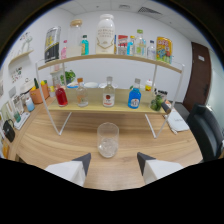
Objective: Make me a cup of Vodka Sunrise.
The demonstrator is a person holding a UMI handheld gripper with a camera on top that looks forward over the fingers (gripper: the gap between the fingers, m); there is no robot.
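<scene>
On the lower shelf (120, 107) across mid-frame stand a red bottle (61, 95), a clear vodka bottle (108, 93) and a blue bottle (134, 95). Below centre, the ice-filled glass (108, 140) sits just ahead of my gripper (114, 161), whose fingers gape wide, holding nothing.

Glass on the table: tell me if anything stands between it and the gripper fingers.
Nothing visible does. The glass stands on the bare wooden table just ahead of the open gripper, in line with the gap between its fingers. The bottles sit beyond it on the shelf.
</scene>
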